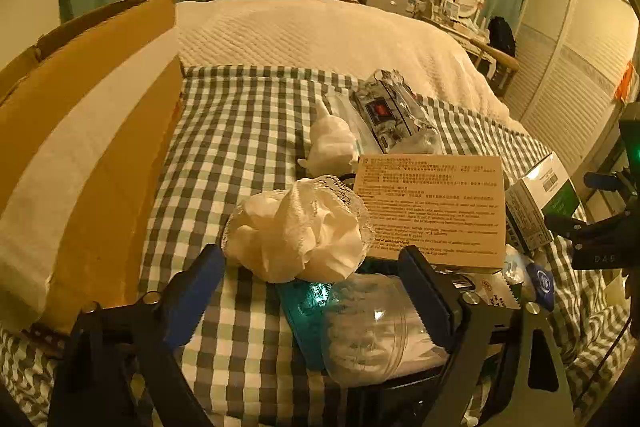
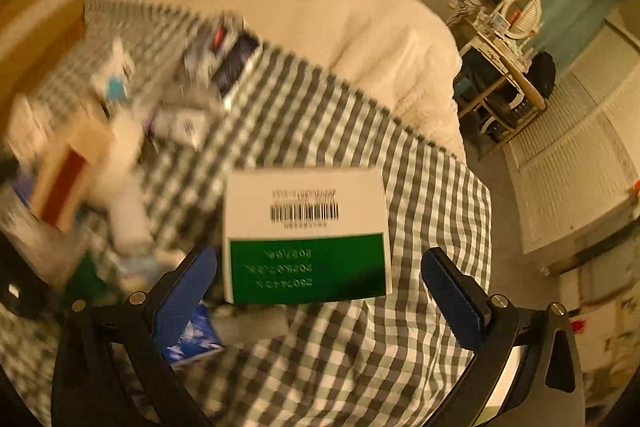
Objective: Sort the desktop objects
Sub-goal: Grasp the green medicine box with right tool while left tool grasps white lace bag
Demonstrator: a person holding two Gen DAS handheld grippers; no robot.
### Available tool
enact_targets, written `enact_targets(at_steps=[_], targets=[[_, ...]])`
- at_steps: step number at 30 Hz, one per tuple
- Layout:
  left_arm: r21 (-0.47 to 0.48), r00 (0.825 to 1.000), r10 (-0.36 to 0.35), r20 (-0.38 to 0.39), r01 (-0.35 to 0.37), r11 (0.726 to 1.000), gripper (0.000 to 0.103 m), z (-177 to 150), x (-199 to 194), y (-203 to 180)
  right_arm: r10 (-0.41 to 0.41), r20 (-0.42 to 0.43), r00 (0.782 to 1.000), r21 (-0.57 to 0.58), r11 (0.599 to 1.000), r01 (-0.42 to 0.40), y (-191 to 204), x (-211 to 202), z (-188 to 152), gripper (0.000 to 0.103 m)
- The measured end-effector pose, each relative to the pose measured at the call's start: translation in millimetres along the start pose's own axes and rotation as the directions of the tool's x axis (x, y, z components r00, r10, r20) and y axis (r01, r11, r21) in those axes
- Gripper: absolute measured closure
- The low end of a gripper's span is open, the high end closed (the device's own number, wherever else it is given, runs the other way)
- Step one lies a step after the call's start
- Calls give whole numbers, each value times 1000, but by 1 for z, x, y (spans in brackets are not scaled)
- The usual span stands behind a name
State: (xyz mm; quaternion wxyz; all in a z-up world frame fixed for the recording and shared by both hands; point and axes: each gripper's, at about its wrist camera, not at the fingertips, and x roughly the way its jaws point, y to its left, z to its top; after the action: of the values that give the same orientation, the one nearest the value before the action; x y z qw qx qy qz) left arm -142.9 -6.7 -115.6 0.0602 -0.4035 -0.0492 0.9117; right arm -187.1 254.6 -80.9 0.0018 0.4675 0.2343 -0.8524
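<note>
My left gripper is open, its blue pads either side of a crumpled white tissue and a clear plastic bottle lying on the checked cloth. A tan box with printed text lies just right of the tissue. A white-and-green box sits further right. In the right wrist view my right gripper is open, with that white-and-green barcode box between and just beyond its pads. The left of that view is blurred.
A large cardboard box stands at the left. A white crumpled item and a printed packet lie behind the tan box. Small packets and a blue pack crowd the pile. The cloth's edge drops to the floor at right.
</note>
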Motion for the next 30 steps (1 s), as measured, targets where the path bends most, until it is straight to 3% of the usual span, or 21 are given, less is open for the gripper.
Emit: enact_targets(at_steps=[2,5,8,12,16,18,19,22,29,30], targets=[[1,1000,-16,-3,16,1000,34,0,3,1,11,-4,1000,2,1000,-11,-1,6,-2,0],[-30,999,-36,-11,36,999,45,-1,5,7,63,-26,998,45,997,-62,-5,8,-3,0],[-41,998,-56,-9,56,998,69,-1,6,11,93,-22,995,39,995,-92,-1,4,-5,0],[-40,997,-83,8,83,996,85,-5,3,13,44,-34,998,2,999,-44,11,8,-5,0],[-43,993,-114,41,116,992,90,-6,-8,15,-3,-69,998,6,1000,3,11,18,-3,1],[-46,989,-126,74,130,990,90,-5,-19,17,5,-64,998,39,999,-2,4,16,-7,12],[-47,987,-138,85,142,989,90,-4,-23,18,-3,-56,998,48,999,6,2,14,-7,12],[-45,980,-147,132,154,987,90,0,-39,19,59,-46,997,122,991,-53,-10,5,-13,12],[-55,959,-168,228,185,981,90,17,-81,26,68,36,997,206,976,-74,-24,-44,-22,13],[-57,955,-171,244,190,980,90,20,-88,27,82,66,994,225,970,-95,-25,-59,-21,60]])
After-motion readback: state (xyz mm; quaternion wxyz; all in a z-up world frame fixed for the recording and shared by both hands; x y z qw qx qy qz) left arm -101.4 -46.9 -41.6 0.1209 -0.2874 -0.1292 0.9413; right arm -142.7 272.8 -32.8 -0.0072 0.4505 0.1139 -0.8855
